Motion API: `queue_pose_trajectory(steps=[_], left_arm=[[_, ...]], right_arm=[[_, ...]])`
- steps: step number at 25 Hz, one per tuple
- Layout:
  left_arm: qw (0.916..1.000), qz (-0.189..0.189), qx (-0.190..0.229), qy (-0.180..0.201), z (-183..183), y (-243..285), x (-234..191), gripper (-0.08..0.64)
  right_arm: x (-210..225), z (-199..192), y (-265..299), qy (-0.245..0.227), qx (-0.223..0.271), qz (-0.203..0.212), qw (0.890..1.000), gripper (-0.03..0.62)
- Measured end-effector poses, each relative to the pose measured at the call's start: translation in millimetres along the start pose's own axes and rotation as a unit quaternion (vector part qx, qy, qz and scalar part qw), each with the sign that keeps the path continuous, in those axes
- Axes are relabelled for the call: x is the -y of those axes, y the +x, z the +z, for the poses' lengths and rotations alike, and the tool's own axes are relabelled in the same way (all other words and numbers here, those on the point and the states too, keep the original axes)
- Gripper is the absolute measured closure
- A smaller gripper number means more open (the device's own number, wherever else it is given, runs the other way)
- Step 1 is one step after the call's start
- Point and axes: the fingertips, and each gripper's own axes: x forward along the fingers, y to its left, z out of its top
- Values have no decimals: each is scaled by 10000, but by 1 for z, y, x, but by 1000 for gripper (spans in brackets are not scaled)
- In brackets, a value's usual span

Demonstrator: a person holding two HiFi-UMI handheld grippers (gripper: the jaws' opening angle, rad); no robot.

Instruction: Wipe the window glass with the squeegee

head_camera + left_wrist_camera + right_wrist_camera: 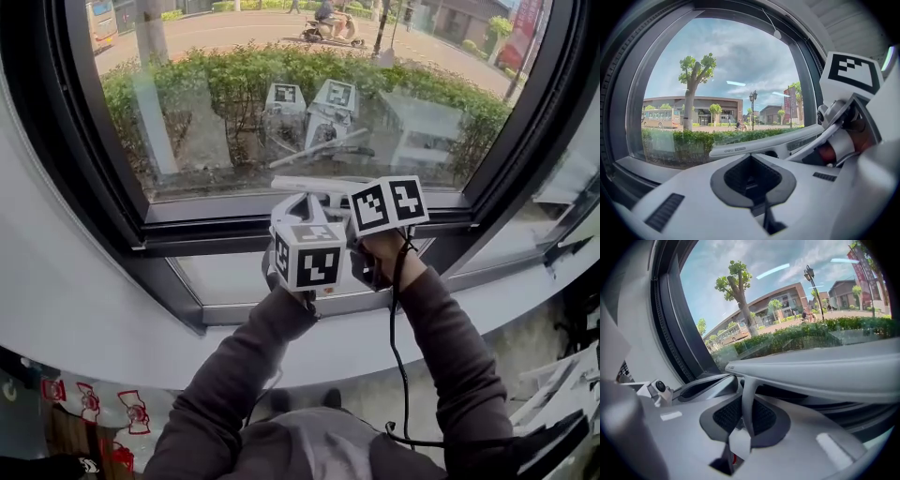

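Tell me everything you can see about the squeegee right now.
The squeegee looks like pale grey-white plastic. It has a long, straight head bar with small grey print near one end, and a narrow stem running back from its middle. The right hand-held gripper is shut on that stem, and nothing else is seen touching it. The bar lies roughly level, close to the window glass near the lower frame, where its reflection shows. Whether the blade edge touches the pane cannot be told.
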Motion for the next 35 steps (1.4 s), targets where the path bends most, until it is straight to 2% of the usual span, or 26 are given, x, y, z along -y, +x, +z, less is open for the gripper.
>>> queue_pose_trajectory(steps=[3, 9, 12, 16, 19, 28, 35], left_arm=[[9998, -26, 203, -81, 7, -11, -2, 561], [9974, 197, 686, -52, 39, -38, -7, 561], [9959, 425, 795, -16, 55, -54, -9, 561], [9917, 758, 1015, 222, 84, -71, -19, 561], [9888, 874, 1188, 218, 105, -79, -28, 561], [9788, 907, 1821, 223, 176, -91, -70, 561], [9719, 762, 2221, 188, 231, -108, -90, 561]], right_arm=[[-11, 3, -8, -215, 217, -110, 9995, 555], [-40, 23, -32, -735, 569, -52, 9957, 557], [-55, 31, -43, -915, 635, 130, 9937, 558], [-79, 52, -54, -1119, 742, 438, 9900, 560], [-94, 71, -60, -1243, 838, 552, 9872, 560], [-142, 141, -66, -1822, 1130, 599, 9749, 561], [-177, 186, -83, -1977, 1190, 810, 9696, 563]])
